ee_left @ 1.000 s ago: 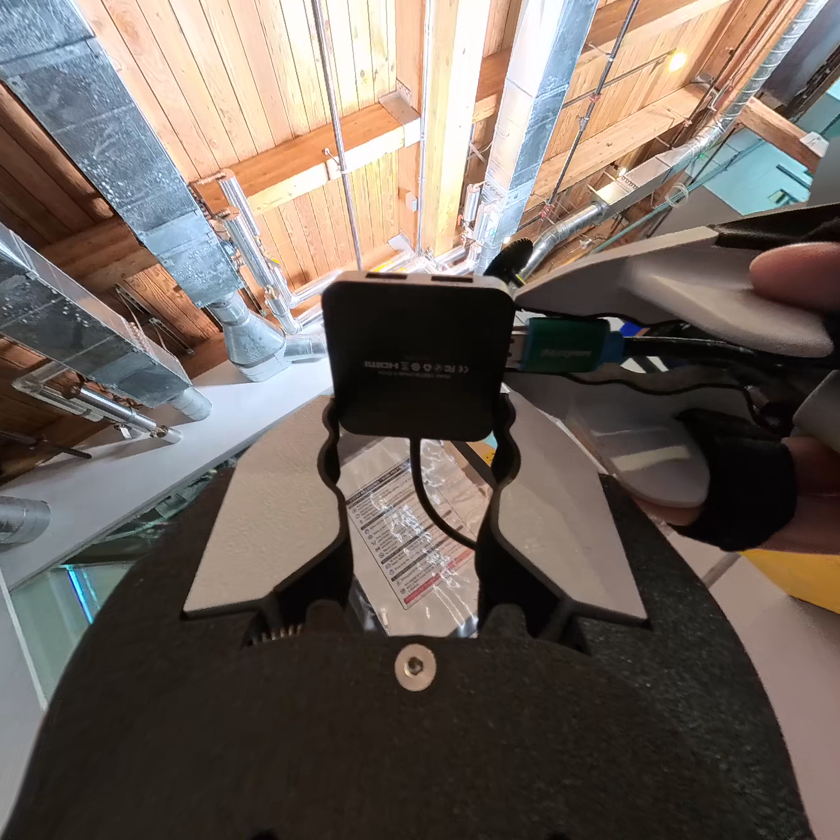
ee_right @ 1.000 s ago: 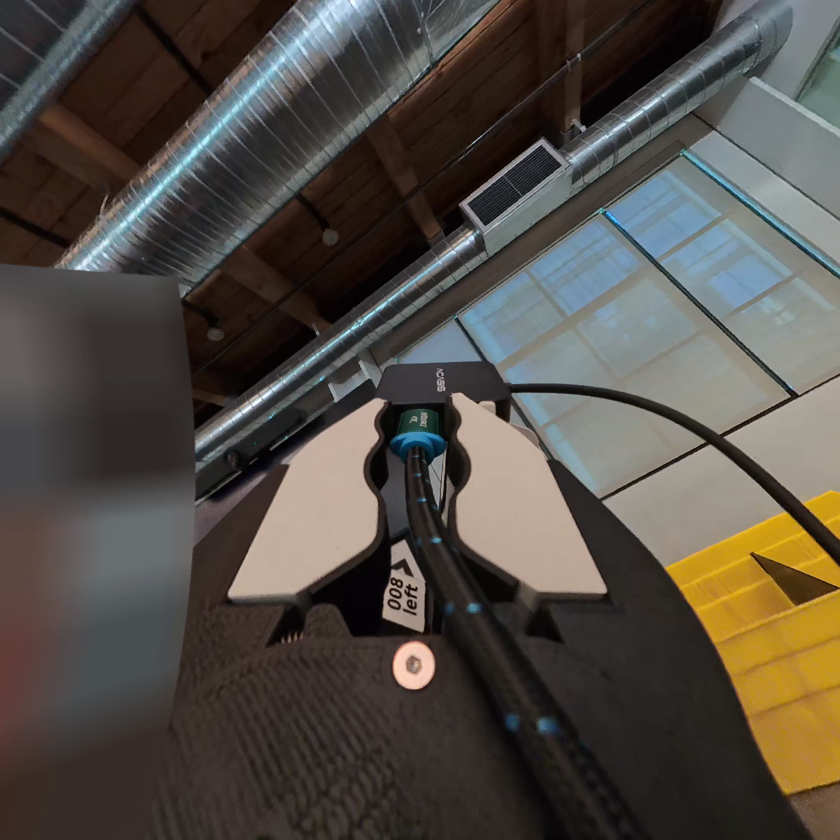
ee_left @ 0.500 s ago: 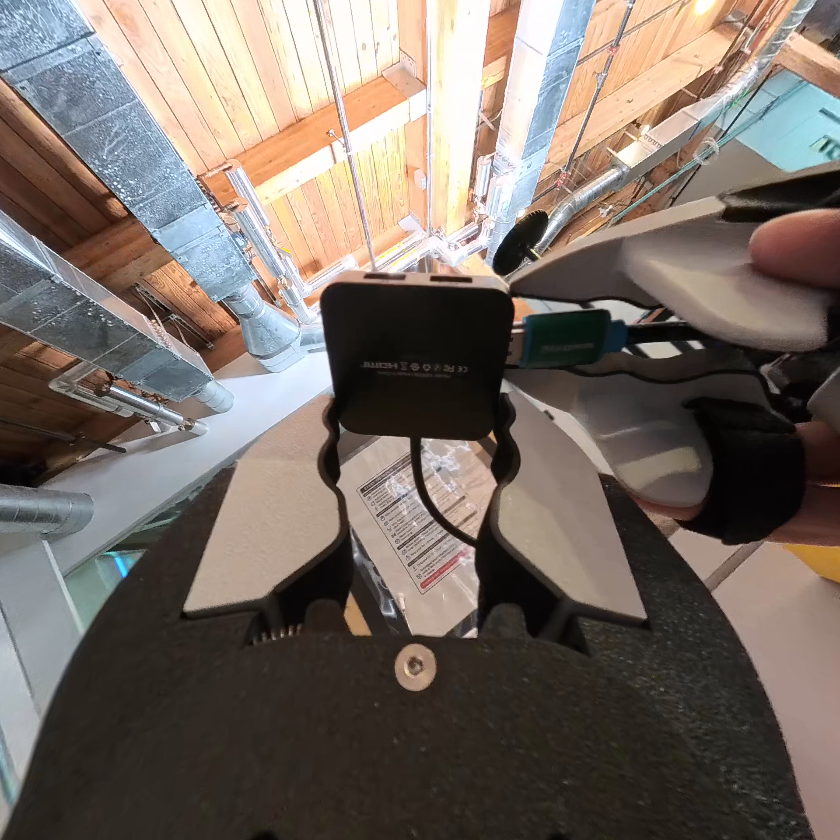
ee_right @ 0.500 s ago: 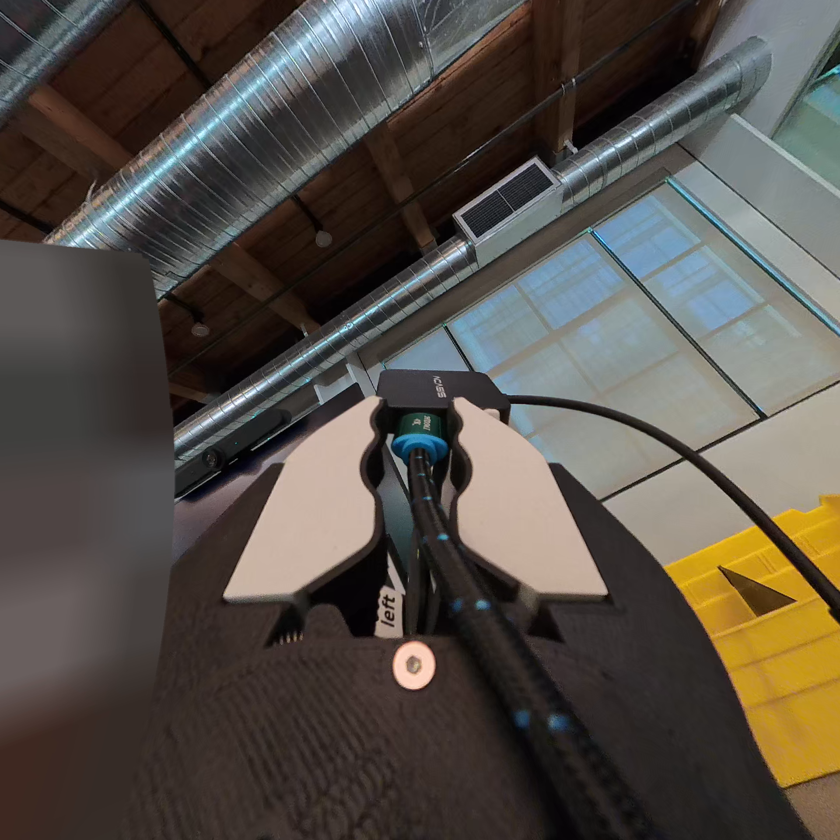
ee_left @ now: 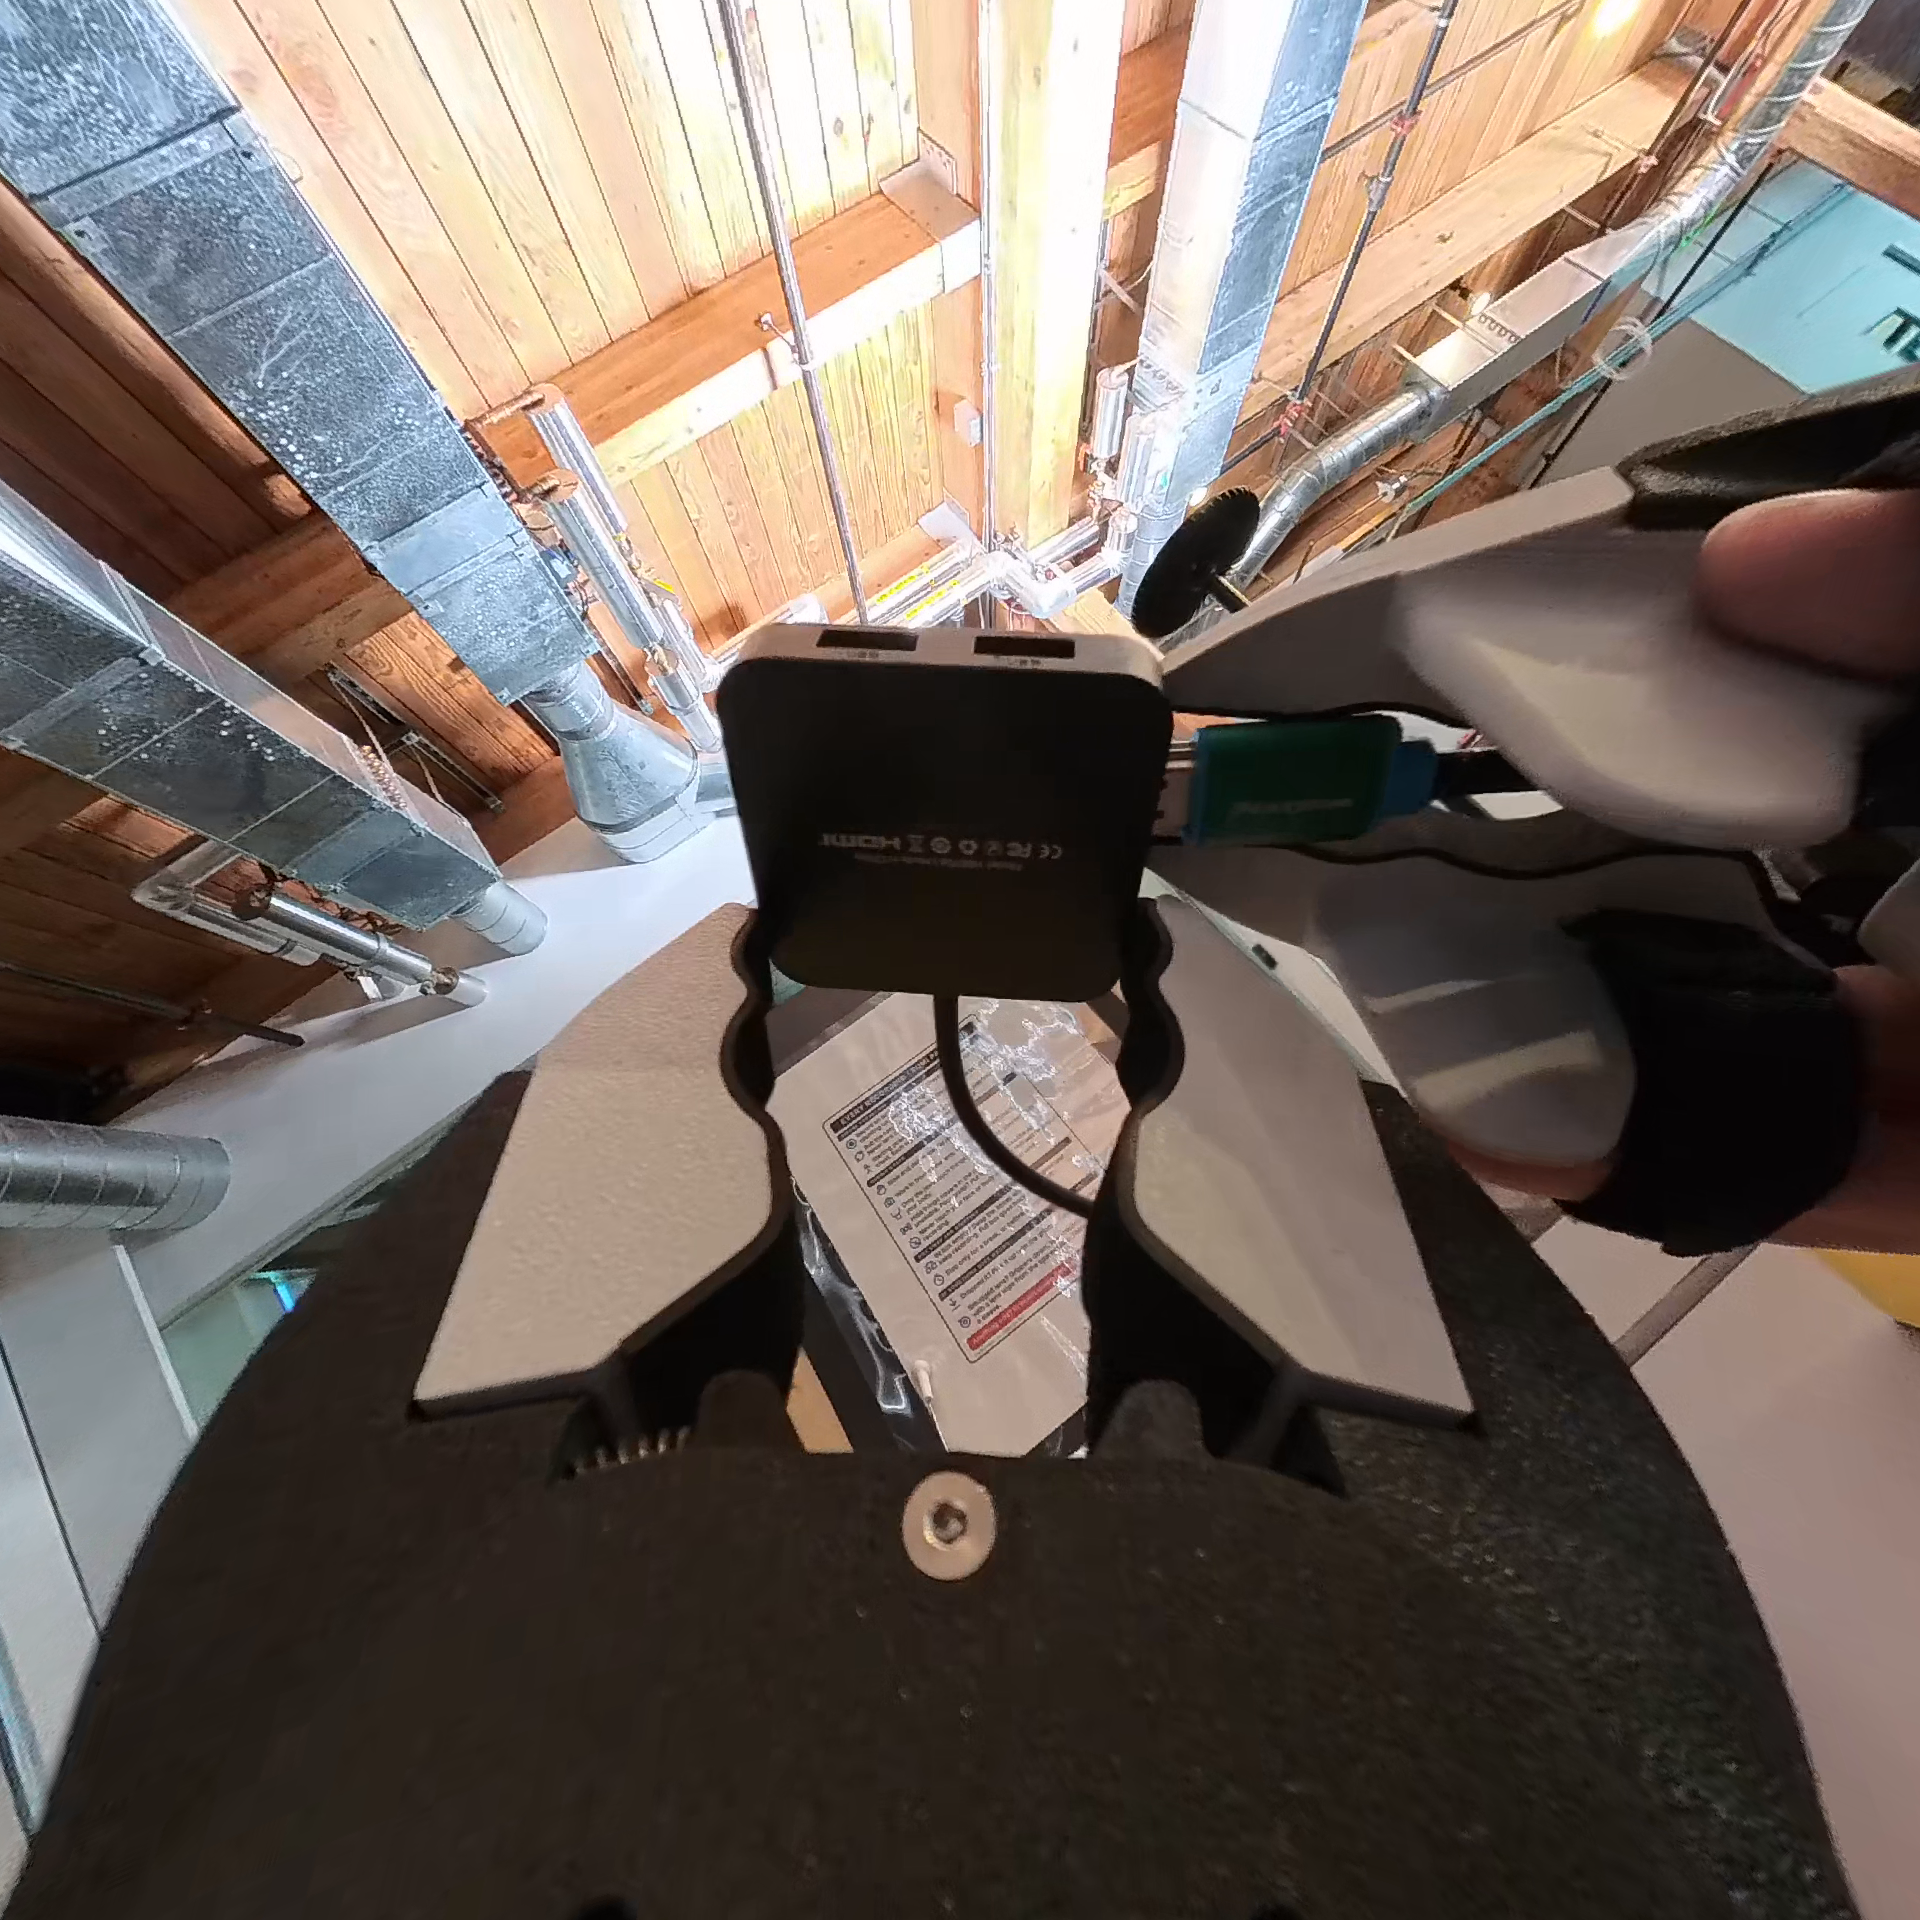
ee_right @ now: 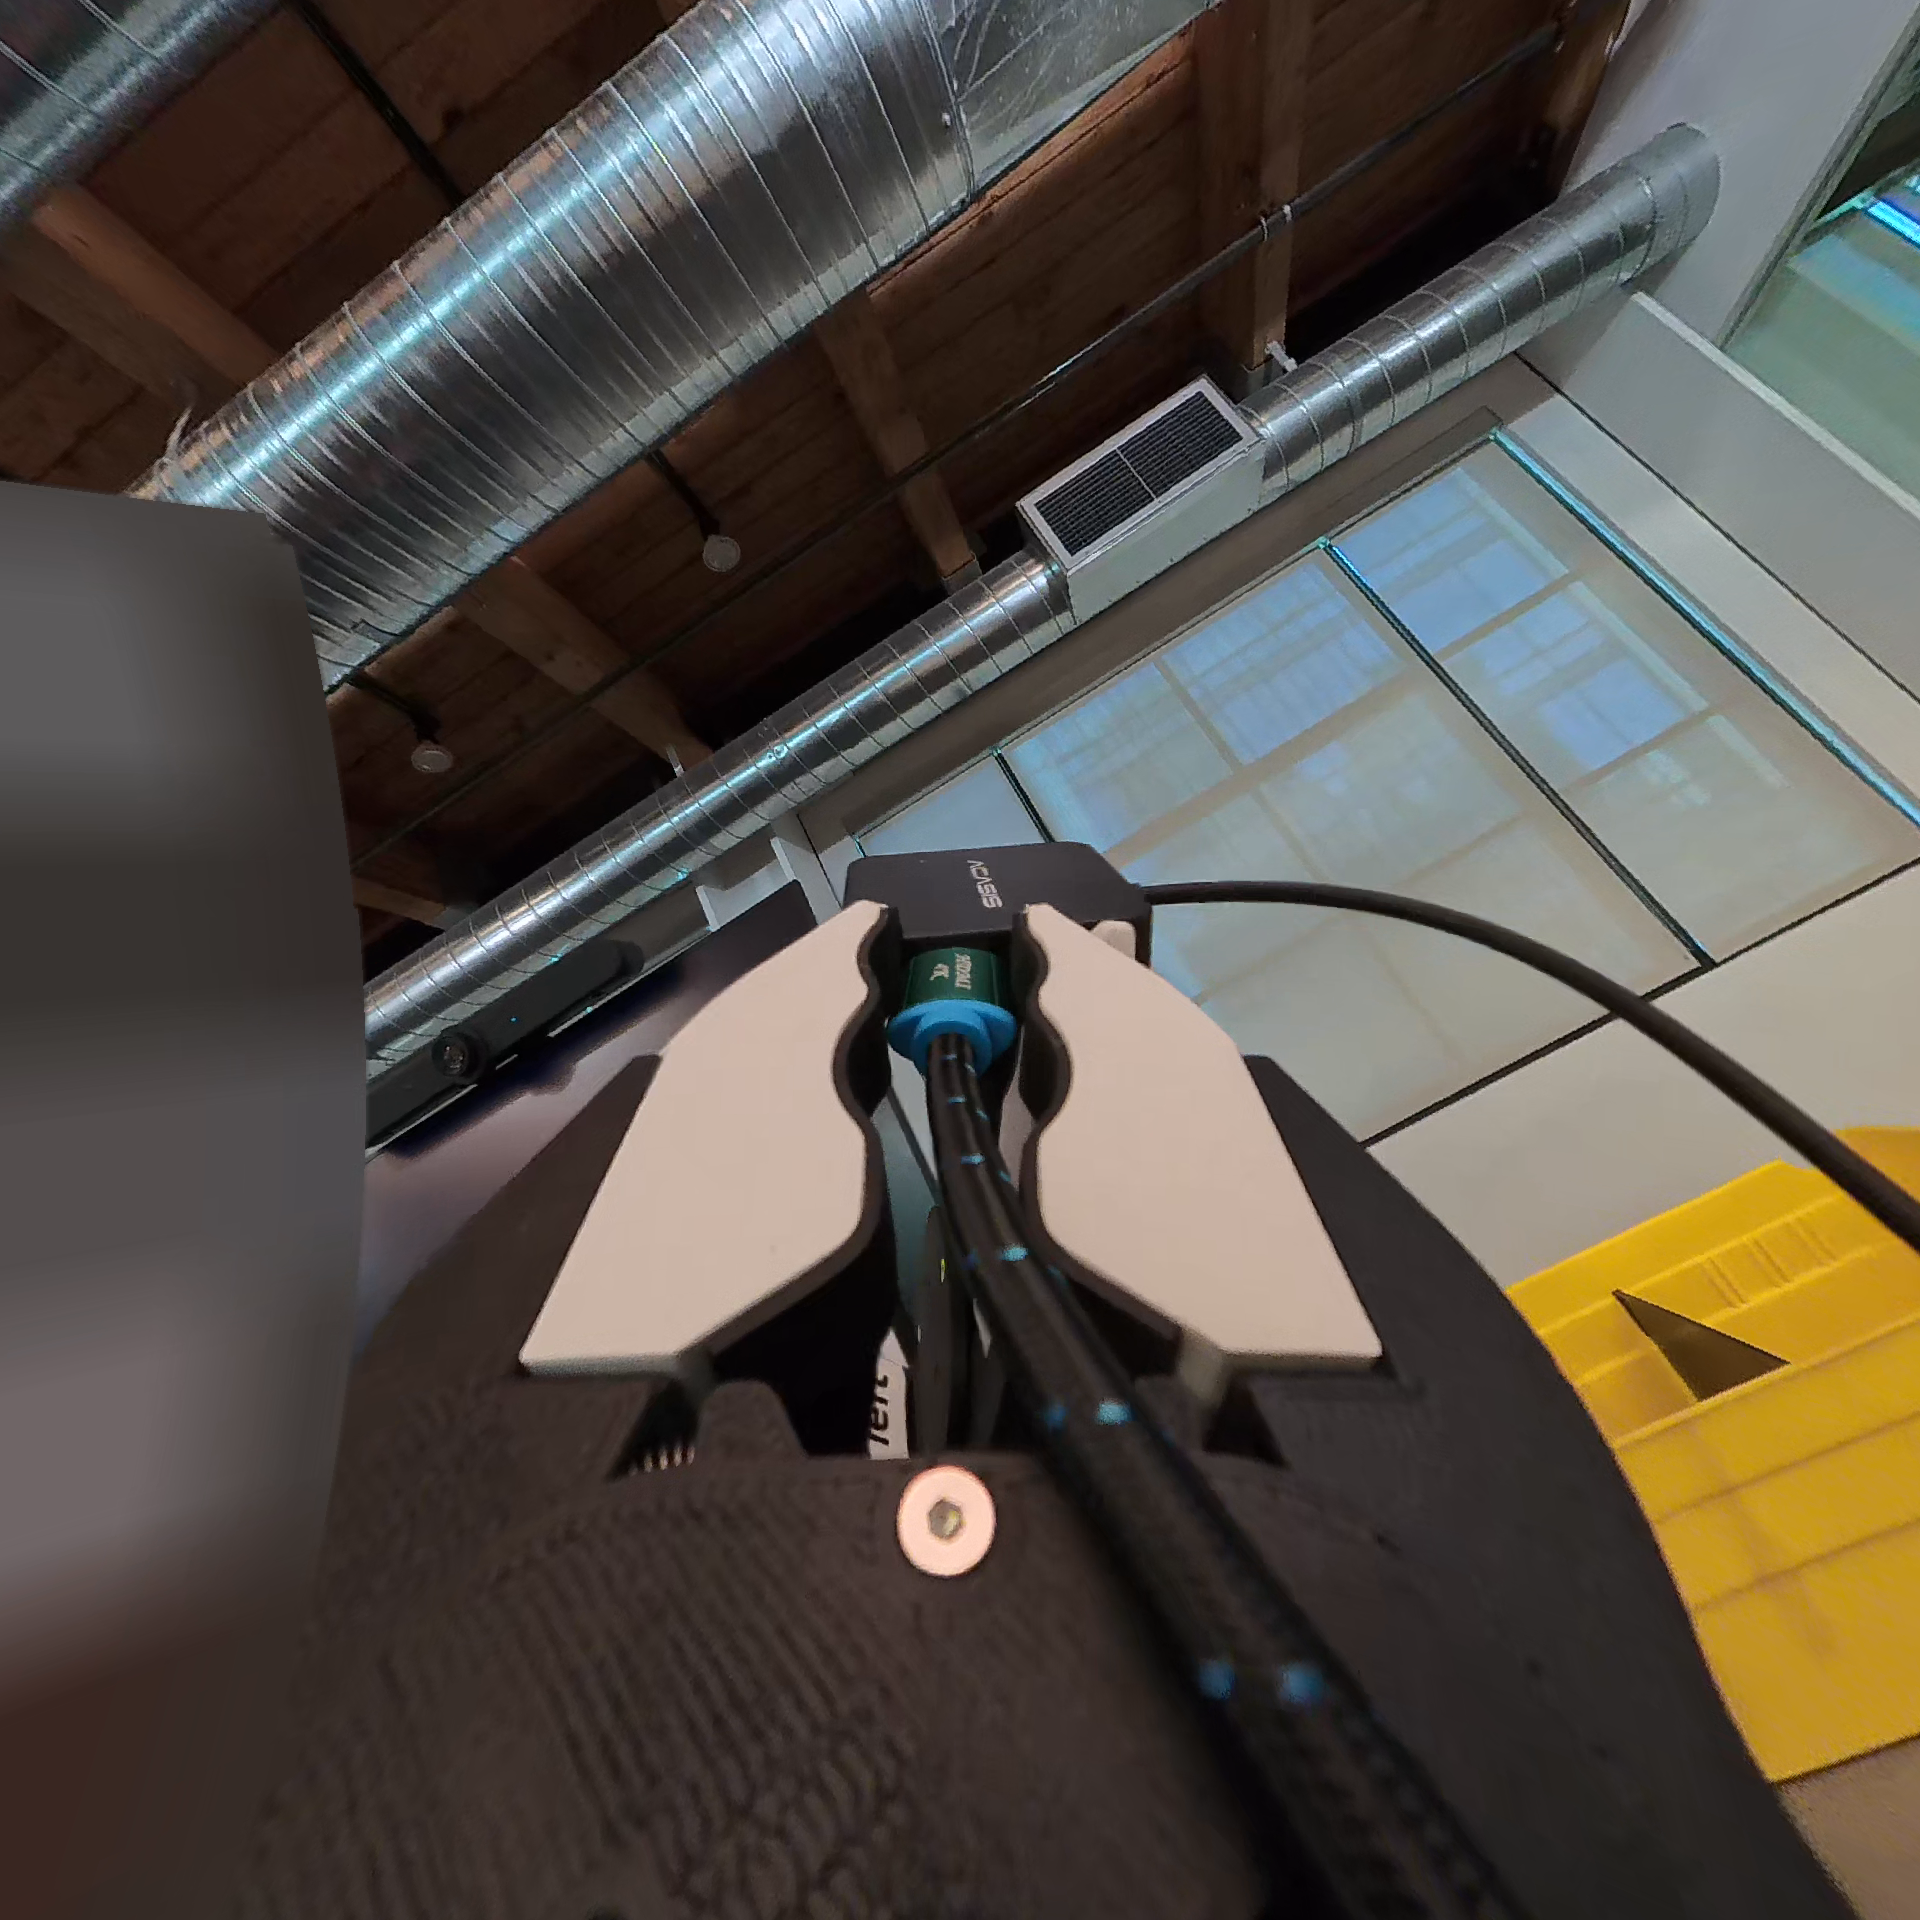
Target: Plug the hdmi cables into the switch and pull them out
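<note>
My left gripper (ee_left: 945,935) is shut on the lower edge of a black square HDMI switch (ee_left: 945,821) and holds it up in the air. Two ports (ee_left: 868,644) on its top edge are empty. My right gripper (ee_right: 951,925) is shut on a green HDMI plug (ee_right: 951,977) with a blue collar and a braided black cable (ee_right: 1143,1455). In the left wrist view the plug (ee_left: 1288,779) sits at the switch's right side port, with a short length of metal tip showing. The switch's thin black cable (ee_right: 1455,956) trails off to the right.
A gloved hand (ee_left: 1766,1091) holds the right gripper. A clear plastic bag with a printed label (ee_left: 966,1195) lies behind the left fingers. A yellow bin (ee_right: 1714,1403) stands at the lower right. Both views face up at ceiling ducts and windows.
Both grippers have tilted together, so the ceiling has shifted in both views. The plug stays at the side port with about the same length of metal tip showing.
</note>
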Demonstrator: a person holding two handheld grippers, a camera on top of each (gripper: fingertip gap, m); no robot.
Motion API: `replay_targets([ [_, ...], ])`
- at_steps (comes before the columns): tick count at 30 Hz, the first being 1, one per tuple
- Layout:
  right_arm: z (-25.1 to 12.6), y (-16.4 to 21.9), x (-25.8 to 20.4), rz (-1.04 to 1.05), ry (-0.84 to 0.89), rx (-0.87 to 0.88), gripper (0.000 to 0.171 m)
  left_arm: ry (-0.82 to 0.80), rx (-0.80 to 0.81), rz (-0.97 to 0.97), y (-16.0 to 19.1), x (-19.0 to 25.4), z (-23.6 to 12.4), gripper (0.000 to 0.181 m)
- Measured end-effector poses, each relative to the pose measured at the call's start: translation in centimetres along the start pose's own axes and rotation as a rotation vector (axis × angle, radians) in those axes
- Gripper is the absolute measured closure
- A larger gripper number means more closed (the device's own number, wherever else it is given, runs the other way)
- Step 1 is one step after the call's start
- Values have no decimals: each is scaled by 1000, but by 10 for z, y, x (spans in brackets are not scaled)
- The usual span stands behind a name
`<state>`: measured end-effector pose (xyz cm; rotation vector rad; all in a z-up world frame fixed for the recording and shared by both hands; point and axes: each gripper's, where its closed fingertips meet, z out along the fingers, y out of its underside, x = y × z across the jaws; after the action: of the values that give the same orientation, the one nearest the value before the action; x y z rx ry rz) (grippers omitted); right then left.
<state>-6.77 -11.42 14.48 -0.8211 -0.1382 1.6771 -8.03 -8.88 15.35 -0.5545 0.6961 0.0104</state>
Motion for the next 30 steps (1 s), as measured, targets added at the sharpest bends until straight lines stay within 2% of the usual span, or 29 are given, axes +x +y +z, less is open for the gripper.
replay_targets([
  [10, -3, -3, 0, -20, 26, 29, 152, 9, 9, 26, -3, 2, 0, 117],
  [30, -5, -3, -2, -24, 92, 91, 152, 73, -5, -62, -2, 6, 1, 116],
])
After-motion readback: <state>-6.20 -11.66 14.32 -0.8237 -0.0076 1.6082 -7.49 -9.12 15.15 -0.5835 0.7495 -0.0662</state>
